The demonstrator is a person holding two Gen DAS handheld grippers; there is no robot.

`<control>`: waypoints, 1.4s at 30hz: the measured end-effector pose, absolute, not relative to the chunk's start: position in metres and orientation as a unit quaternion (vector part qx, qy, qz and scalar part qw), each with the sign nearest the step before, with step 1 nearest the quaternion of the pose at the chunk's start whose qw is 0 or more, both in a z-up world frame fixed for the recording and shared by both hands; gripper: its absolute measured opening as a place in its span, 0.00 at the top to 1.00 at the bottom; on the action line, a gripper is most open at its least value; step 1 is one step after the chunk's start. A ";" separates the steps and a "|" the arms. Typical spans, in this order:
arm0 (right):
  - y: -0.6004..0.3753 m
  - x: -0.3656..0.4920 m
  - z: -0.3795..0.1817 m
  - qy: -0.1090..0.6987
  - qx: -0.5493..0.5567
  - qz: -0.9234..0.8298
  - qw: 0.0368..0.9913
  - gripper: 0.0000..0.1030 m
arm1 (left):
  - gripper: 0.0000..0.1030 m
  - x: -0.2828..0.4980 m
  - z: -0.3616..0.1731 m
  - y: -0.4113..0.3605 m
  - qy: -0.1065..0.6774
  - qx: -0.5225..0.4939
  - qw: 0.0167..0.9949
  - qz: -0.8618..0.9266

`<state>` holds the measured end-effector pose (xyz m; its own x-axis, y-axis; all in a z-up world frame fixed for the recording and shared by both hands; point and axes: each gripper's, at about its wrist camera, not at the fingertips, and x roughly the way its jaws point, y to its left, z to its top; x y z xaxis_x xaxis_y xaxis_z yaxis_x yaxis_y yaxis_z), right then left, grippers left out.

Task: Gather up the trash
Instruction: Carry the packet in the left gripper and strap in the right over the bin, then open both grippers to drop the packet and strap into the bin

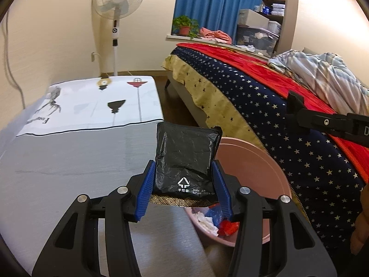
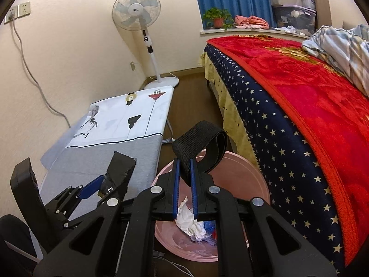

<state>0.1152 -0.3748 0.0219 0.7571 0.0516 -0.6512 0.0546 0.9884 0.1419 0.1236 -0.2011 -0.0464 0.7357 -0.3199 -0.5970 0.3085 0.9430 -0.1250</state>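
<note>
Black packet [image 1: 186, 159], pink bin [image 1: 256, 161], red blanket [image 2: 306, 87], star-patterned navy bedcover [image 1: 265, 106], blue curtain [image 1: 214, 0]

The right gripper [image 2: 184, 177] pinches a black elastic band [image 2: 203, 147] above the pink bin [image 2: 258, 184].

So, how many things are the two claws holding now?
2: a black packet in the left claw, beside the pink bin, and a black strap in the right claw, above that bin.

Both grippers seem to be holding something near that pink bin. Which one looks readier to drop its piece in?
Probably right. The right gripper holds the black strap directly above the pink bin. The left gripper holds the black packet beside the rim.
</note>
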 end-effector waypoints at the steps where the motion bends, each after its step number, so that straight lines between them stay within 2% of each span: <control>1: -0.376 0.116 0.021 0.350 0.077 -0.003 0.934 0.91 | 0.53 0.124 -0.047 -0.204 0.323 -0.008 0.931 -0.171; 17: -0.391 0.119 0.013 0.364 0.085 -0.030 0.927 0.90 | 0.52 0.130 -0.055 -0.232 0.334 -0.004 0.919 -0.210; 20: -0.392 0.119 0.011 0.367 0.086 -0.034 0.926 0.86 | 0.49 0.131 -0.056 -0.234 0.336 -0.010 0.915 -0.222; 22: -0.393 0.120 0.010 0.371 0.087 -0.040 0.924 0.79 | 0.40 0.132 -0.058 -0.234 0.340 -0.016 0.912 -0.231; 24: -0.395 0.120 0.010 0.369 0.087 -0.047 0.924 0.59 | 0.36 0.132 -0.059 -0.233 0.343 -0.016 0.910 -0.231; 25: -0.395 0.119 0.011 0.367 0.085 -0.052 0.925 0.55 | 0.36 0.132 -0.059 -0.232 0.344 -0.015 0.910 -0.231; 33: -0.389 0.112 0.018 0.346 0.066 -0.064 0.934 0.40 | 0.25 0.129 -0.052 -0.212 0.337 -0.019 0.918 -0.210; 36: -0.385 0.106 0.023 0.333 0.058 -0.066 0.939 0.27 | 0.18 0.125 -0.046 -0.200 0.328 -0.019 0.924 -0.197; 40: -0.376 0.095 0.031 0.312 0.044 -0.071 0.946 0.10 | 0.16 0.117 -0.037 -0.180 0.318 -0.021 0.931 -0.180; 42: -0.371 0.090 0.035 0.303 0.042 -0.074 0.949 0.08 | 0.14 0.111 -0.031 -0.169 0.312 -0.020 0.935 -0.169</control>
